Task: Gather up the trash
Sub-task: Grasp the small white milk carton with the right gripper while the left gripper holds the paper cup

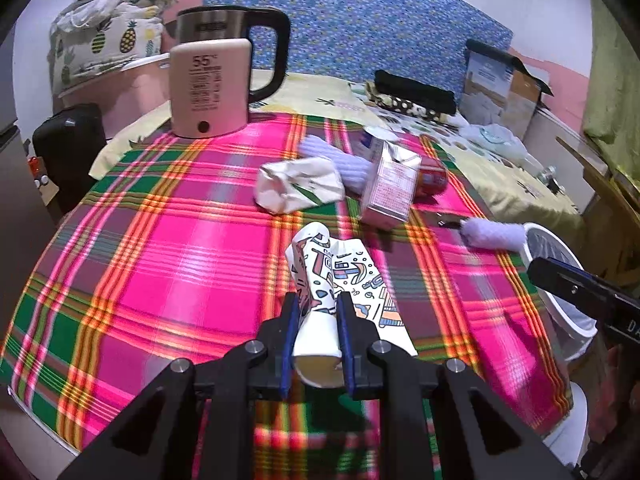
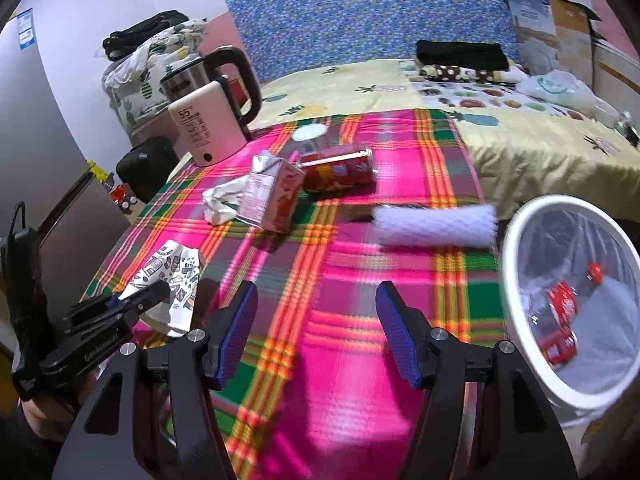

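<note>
Left claw [image 1: 318, 312] is clamped on the paper cup [image 1: 316, 300]; right claw [image 2: 316, 320] gapes empty; next, carry the cup right to the bin [image 2: 520, 216].

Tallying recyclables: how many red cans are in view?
2, possibly more. One red can lies on its side on the plaid cloth behind the carton. One crushed can sits in the white bin; other red pieces there are unclear.

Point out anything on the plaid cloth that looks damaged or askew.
The patterned paper cup in the left tongs is crushed flat. The red can lies on its side, the drink carton leans askew, and a crumpled white wrapper sits beside it.
</note>
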A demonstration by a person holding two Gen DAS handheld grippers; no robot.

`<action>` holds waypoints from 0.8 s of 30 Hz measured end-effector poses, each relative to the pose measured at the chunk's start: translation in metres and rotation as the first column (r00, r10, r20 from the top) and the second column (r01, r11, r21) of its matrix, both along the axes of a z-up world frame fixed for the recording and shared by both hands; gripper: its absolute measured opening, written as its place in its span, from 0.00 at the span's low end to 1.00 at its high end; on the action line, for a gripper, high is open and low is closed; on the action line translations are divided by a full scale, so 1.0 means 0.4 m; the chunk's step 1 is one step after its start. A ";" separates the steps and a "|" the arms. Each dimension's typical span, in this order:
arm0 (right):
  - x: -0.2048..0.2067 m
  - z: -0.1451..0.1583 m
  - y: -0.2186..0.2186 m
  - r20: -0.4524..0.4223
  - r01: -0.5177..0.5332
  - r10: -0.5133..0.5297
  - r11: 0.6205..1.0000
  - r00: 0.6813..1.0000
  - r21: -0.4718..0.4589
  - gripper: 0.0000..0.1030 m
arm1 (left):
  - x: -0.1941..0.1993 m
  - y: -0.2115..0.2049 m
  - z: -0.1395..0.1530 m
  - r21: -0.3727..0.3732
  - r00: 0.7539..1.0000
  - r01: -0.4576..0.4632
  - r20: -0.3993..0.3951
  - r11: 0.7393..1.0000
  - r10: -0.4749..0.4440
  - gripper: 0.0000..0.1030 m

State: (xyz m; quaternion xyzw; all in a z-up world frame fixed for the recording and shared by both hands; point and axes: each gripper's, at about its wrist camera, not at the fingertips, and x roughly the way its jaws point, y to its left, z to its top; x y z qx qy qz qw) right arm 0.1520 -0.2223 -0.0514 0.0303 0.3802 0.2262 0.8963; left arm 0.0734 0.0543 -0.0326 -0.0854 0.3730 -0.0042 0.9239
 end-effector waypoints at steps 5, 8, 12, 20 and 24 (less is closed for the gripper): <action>0.035 -0.001 0.057 -0.002 -0.007 0.007 1.000 1.000 -0.015 0.61 | 0.018 0.046 0.004 0.017 0.999 -0.043 0.004 0.999 0.043 0.19; 0.060 -0.006 0.089 -0.012 -0.008 0.008 1.000 1.000 -0.025 0.61 | 0.033 0.072 0.003 0.026 0.997 -0.071 0.006 0.997 0.070 0.19; 0.093 -0.014 0.133 -0.014 -0.014 0.013 0.999 1.000 -0.048 0.61 | 0.055 0.103 0.003 0.034 0.996 -0.091 0.014 0.995 0.090 0.19; 0.154 -0.035 0.183 -0.025 0.013 -0.015 0.997 1.000 -0.075 0.61 | 0.094 0.154 0.002 0.049 0.992 -0.126 0.028 0.991 0.125 0.19; 0.179 -0.045 0.187 -0.035 0.037 -0.040 0.995 0.999 -0.090 0.49 | 0.109 0.164 -0.004 0.054 0.991 -0.132 0.024 0.990 0.131 0.19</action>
